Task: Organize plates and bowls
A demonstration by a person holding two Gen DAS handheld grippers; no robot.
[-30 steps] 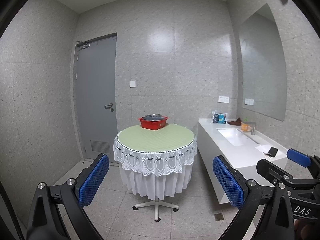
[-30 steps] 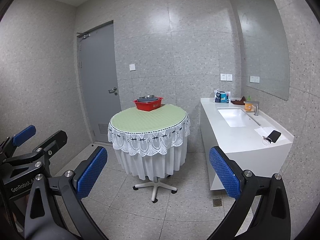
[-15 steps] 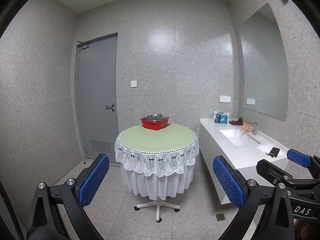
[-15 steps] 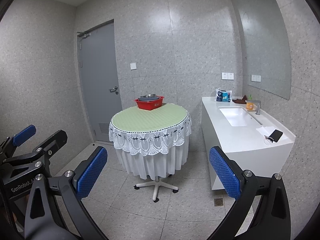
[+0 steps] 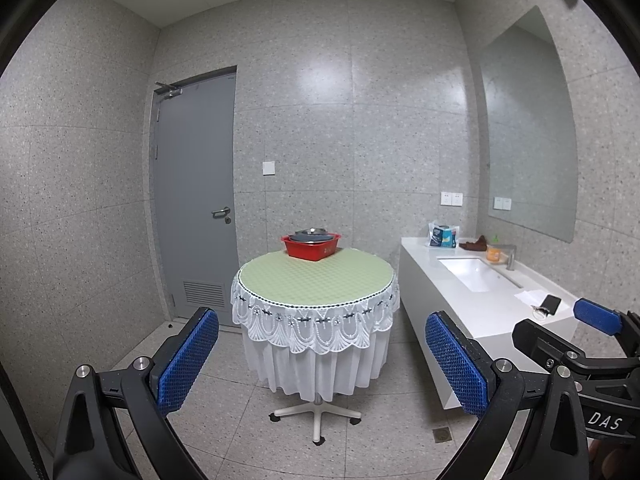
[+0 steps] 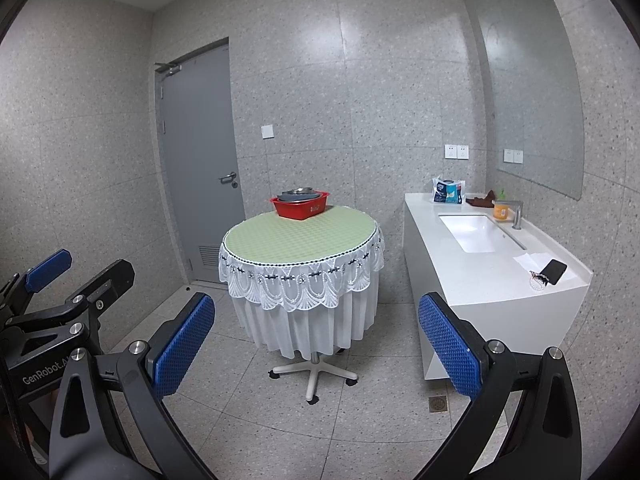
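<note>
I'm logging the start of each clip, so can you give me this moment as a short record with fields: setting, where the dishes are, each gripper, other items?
setting: tiled room with a grey door and a white sink counter
table: round table with green top and white lace cloth
dishes: grey dishes stacked in a red tub at the table's far edge
left gripper: open, empty, away from the table
right gripper: open, empty, away from the table
counter items: phone, orange container, blue-white packet
</note>
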